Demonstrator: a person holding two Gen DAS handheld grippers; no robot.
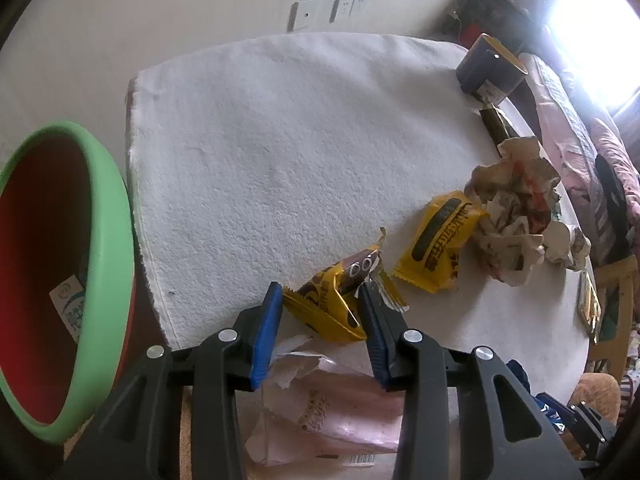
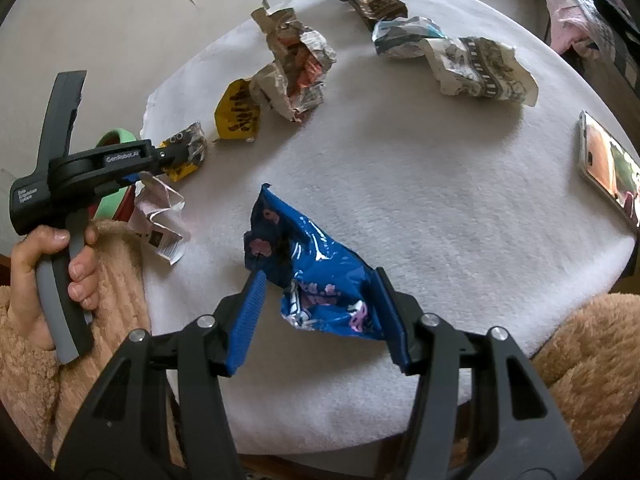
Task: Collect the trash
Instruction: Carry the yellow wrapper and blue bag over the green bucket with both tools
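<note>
Flanking a crumpled yellow-and-brown wrapper (image 1: 324,304), the left gripper (image 1: 320,288) has its jaws partly spread at the near edge of the table (image 1: 280,140). The wrapper touches the right pad, and one corner sits at the tip of the left pad. Whether the pads press on it, I cannot tell. Just below the jaws lies a torn pink paper bag (image 1: 340,412), off the white table cover. Left of the table stands a red bin with a green rim (image 1: 108,216), and a white carton (image 1: 70,308) lies inside it. Farther along the table are a second yellow wrapper (image 1: 440,240), a wad of crumpled brown paper (image 1: 512,208) touching it, and a dark mug (image 1: 488,68) at the far edge.

The right gripper (image 2: 319,274) is spread wide over a blue wrapper (image 2: 312,272) that lies flat on the table. Its right pad touches the wrapper's edge, while the left pad stands clear of it. Beyond, a crumpled black-and-white paper (image 2: 480,68) and a small blue-and-white packet (image 2: 404,34) lie near the mug. A phone (image 2: 608,168) rests at the table's right edge. A hand (image 2: 44,276) in a tan fleecy sleeve (image 2: 24,360) grips the left gripper's handle.
</note>
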